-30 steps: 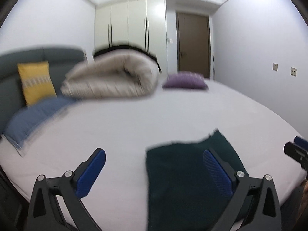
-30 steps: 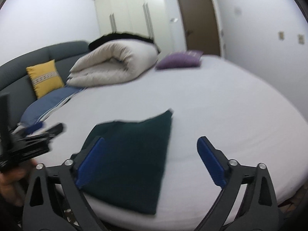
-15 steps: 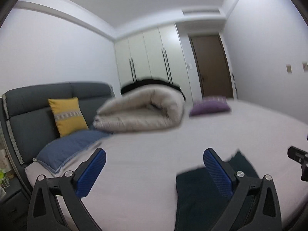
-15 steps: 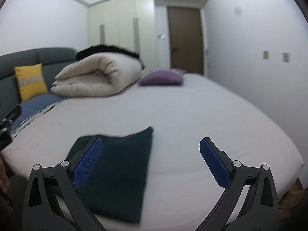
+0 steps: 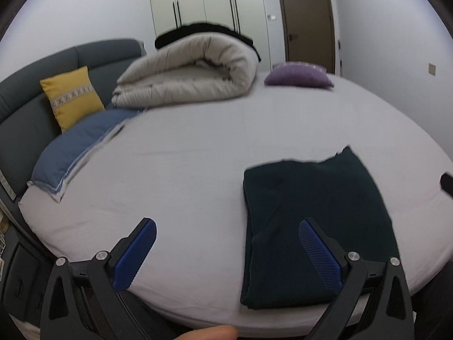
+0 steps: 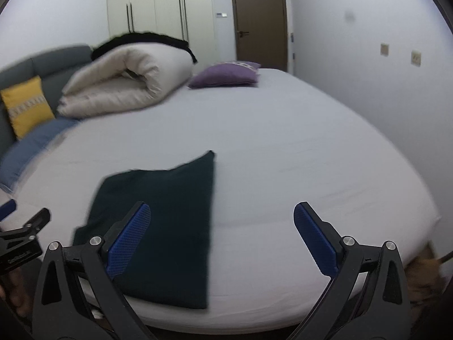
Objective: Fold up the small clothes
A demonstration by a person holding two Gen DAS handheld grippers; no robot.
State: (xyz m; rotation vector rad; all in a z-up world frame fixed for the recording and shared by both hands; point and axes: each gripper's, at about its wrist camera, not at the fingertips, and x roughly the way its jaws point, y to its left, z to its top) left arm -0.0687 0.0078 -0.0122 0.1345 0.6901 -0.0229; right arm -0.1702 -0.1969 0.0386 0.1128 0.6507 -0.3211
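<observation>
Cloth (image 5: 314, 221) (dark green, folded) is laid on the bed (image 5: 198, 155); both tongs, left (image 5: 226, 250) and right (image 6: 222, 239), are held open above it, empty.

Soft even light, blurred fisheye edges

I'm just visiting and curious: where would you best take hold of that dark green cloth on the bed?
Probably its far corner, which peaks slightly off the white sheet, coming from the bed's near edge. The dark green garment lies flat and folded, so its middle offers little to pinch. Both tools, left and right, are open.
</observation>
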